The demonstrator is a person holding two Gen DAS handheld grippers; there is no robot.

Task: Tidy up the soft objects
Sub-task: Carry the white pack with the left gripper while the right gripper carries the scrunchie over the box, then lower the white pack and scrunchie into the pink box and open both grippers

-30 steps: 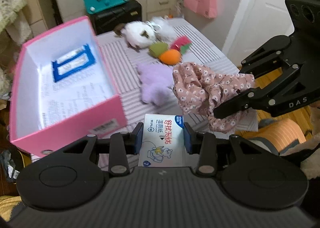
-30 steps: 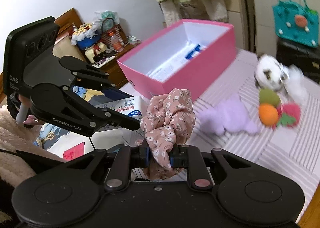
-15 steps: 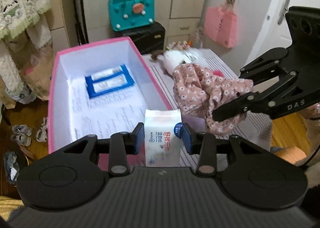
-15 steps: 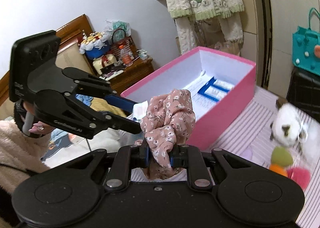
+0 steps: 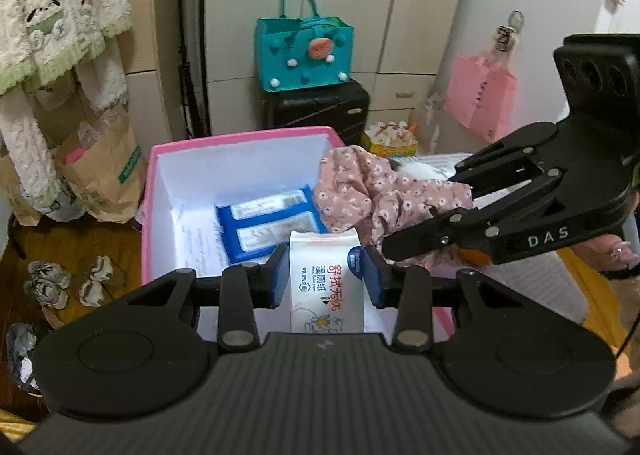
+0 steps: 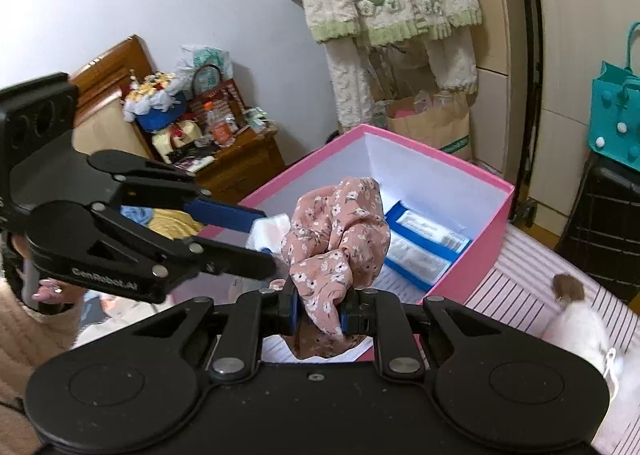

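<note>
Left wrist view: the left gripper [image 5: 326,275] is gripping a white wet-wipe pack [image 5: 326,283] between its jaws, over the near end of the pink box [image 5: 240,135]. Inside the box, a blue wipe packet [image 5: 272,223] is lying on its white floor. The right gripper [image 5: 384,247] is reaching in from the box's right, its jaws clamping a floral pink cloth [image 5: 376,191] that is draping across the box's right rim. A teal bag [image 5: 304,51] on a black suitcase [image 5: 316,111] is standing beyond the box. Right wrist view: only here is a white plush toy [image 6: 576,323] showing, lying on the striped bed right of the box, and a wooden nightstand [image 6: 240,159] standing left of it.
</note>
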